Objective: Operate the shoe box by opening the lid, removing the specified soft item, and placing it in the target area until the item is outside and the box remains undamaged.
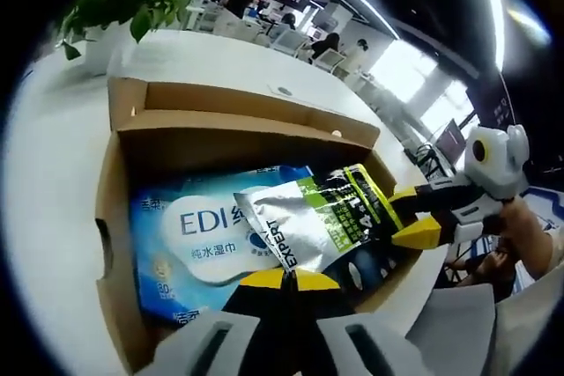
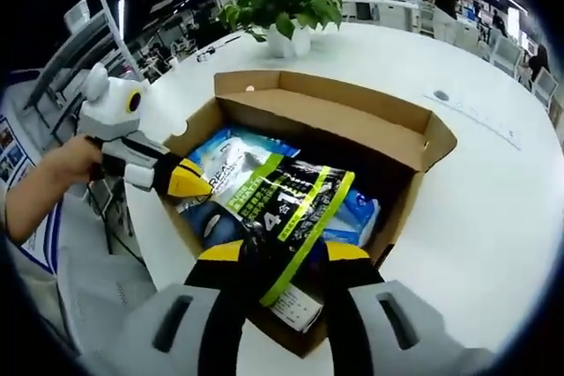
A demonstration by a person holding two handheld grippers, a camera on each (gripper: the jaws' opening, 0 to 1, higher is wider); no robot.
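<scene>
While the silver pouch (image 1: 308, 222) lies half inside the open shoe box (image 1: 119, 217) on the worktop (image 1: 53, 217), the right gripper (image 1: 414, 215) pinches its end and the left gripper (image 1: 286, 279) its near edge; lifting it out comes next.

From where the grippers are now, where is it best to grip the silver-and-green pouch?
Probably the silver-and-green pouch is best gripped at its flat crimped end edges, coming from above through the open cardboard box. It lies on top of the wet-wipes pack, edges exposed.
</scene>
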